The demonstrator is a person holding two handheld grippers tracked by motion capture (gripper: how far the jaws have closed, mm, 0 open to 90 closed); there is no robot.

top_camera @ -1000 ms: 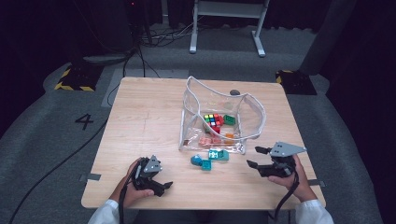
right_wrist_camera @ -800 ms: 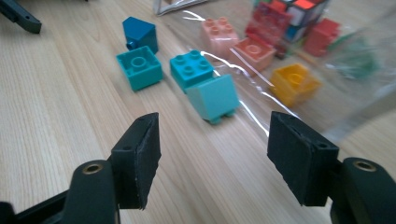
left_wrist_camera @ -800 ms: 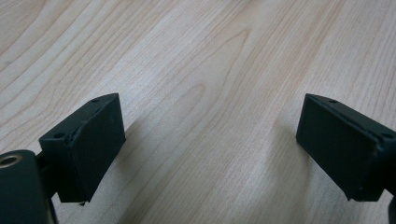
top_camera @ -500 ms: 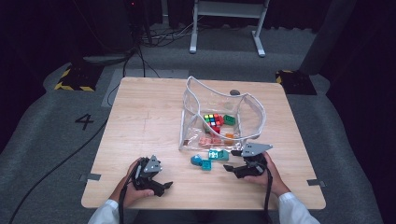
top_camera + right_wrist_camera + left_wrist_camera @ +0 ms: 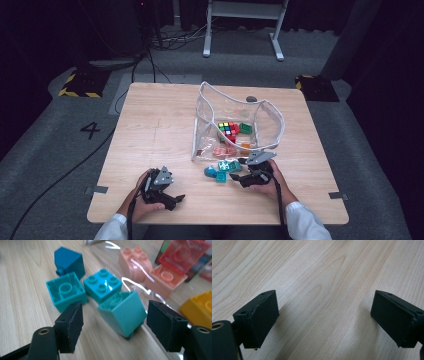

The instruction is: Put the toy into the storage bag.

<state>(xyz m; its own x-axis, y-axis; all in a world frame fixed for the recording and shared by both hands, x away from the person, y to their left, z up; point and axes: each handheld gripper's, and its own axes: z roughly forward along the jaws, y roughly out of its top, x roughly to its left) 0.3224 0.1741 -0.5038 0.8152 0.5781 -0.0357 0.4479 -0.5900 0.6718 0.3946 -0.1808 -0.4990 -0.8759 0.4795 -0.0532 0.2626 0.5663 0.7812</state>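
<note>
Several small building blocks (image 5: 223, 170) lie on the table just in front of a clear plastic bag (image 5: 267, 112). The right gripper view shows a dark blue block (image 5: 68, 262), an upturned teal block (image 5: 66, 291), a studded teal block (image 5: 102, 287) and a tilted light-teal block (image 5: 123, 312). My right gripper (image 5: 117, 325) (image 5: 239, 176) stands open around the tilted block. Its jaws have just been opening, and the pads are clear of the block's sides. Near the front left of the table, my left gripper (image 5: 174, 201) (image 5: 324, 317) rests open over bare wood.
Inside the bag are a colourful puzzle cube (image 5: 229, 129), a green block (image 5: 245, 128), pink blocks (image 5: 136, 262) and an orange-yellow one (image 5: 197, 307). The wooden table (image 5: 150, 125) stands on grey floor, with a metal stand (image 5: 240, 30) behind it.
My right gripper has come in from the table's right edge, leftward and down to the loose blocks. The left gripper has stayed where it was.
</note>
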